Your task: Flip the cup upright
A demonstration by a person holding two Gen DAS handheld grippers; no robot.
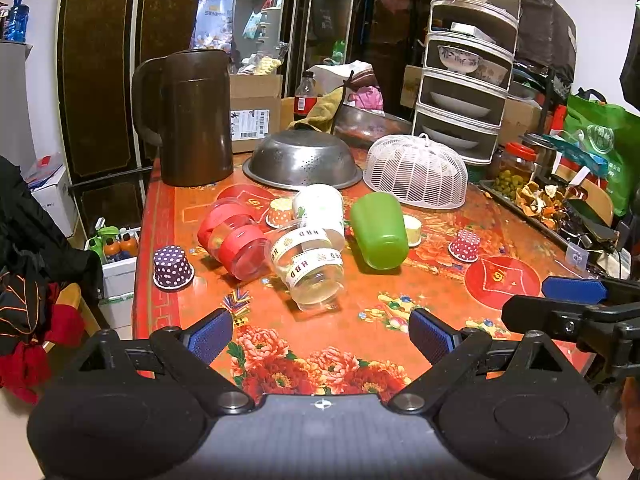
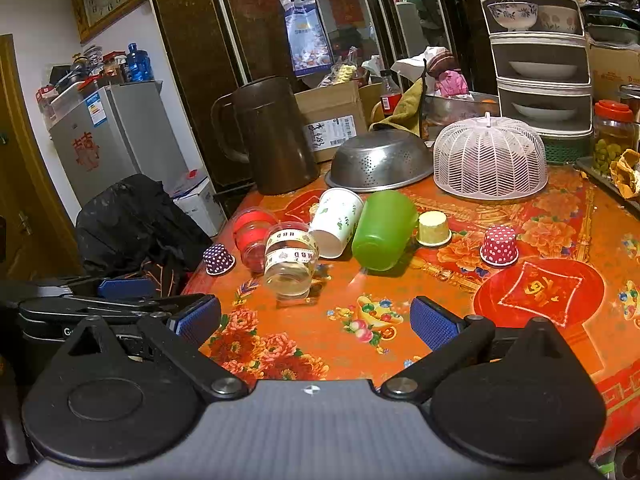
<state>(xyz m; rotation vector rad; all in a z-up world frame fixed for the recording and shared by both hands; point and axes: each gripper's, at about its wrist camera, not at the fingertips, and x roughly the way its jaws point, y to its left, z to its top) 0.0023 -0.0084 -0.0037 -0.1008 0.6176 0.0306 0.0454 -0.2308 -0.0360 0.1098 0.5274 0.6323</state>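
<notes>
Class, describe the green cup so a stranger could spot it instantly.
Start at the white mesh food cover on the red floral table. Just in front of it lies the green cup, on its side. It alone is solid green; its neighbours are white paper or clear.

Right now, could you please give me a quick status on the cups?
Left gripper and right gripper open, empty. Green cup on its side. Clear cup and paper cup crowd its left.

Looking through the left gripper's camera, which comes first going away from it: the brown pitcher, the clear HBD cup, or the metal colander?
From the left gripper, nearest first:
1. Clear HBD cup, lying on its side straight ahead.
2. Metal colander, upside down behind the cups, mid-table.
3. Brown pitcher, upright at the far left corner; only slightly beyond the colander.
</notes>
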